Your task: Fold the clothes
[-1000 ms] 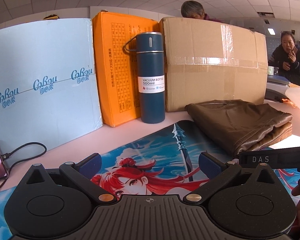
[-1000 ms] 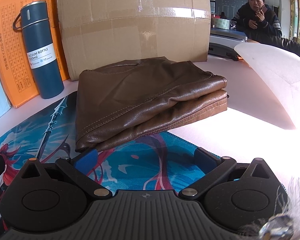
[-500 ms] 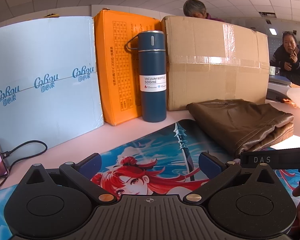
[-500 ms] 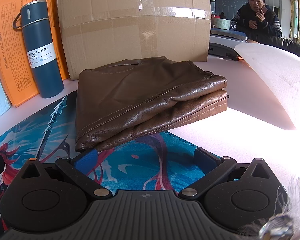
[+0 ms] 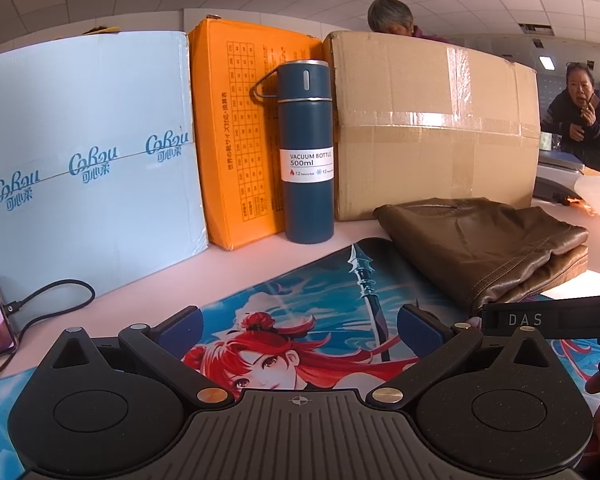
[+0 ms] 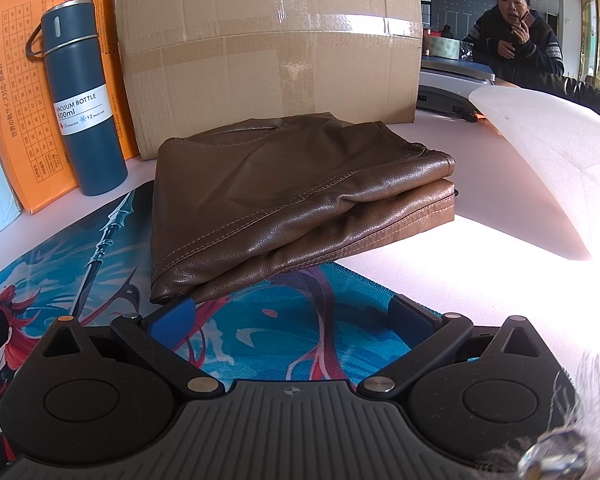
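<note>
The brown leather garment lies folded in a neat stack, partly on the far corner of the printed anime mat and partly on the pink table, right in front of the taped cardboard box. The right gripper sits low over the mat just short of the garment's near edge, its blue-padded jaws spread wide and holding nothing. The left gripper hovers over the mat's red-haired figure, equally wide apart and empty, with the blue vacuum bottle standing upright beyond.
</note>
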### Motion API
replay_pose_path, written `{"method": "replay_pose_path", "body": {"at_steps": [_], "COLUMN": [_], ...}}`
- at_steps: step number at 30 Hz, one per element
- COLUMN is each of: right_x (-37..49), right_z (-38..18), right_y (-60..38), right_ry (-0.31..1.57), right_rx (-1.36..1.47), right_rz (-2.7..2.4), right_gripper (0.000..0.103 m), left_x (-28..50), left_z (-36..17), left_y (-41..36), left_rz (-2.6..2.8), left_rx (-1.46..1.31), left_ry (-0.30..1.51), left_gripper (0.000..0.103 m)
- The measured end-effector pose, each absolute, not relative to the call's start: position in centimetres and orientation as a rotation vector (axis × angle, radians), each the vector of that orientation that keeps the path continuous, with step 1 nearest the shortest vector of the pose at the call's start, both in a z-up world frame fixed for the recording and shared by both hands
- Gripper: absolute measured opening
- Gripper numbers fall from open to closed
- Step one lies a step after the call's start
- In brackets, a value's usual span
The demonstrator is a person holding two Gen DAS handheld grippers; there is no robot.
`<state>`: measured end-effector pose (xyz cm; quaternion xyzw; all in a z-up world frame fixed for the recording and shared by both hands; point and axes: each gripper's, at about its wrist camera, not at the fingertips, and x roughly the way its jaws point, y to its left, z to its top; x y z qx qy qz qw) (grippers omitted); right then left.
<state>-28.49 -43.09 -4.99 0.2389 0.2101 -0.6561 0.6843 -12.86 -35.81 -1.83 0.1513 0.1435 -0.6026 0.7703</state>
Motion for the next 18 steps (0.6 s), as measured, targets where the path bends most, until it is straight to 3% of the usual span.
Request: {"method": "replay_pose_path", "body": {"at_steps": [18], "right_x": [-28.45], "right_z": [-5.01], "right_y": [-43.09], "right_ry": [0.473], "right_rx": [0.534], "right_rz": [-1.471], "right_gripper": [0.103], "left_x": [-12.82], "left_z": [-1.86], "left_y": [-35.8], "left_rz": [-1.303], "left_rx": [0.327], "left_ry": [0.319], "left_gripper": [0.103]}}
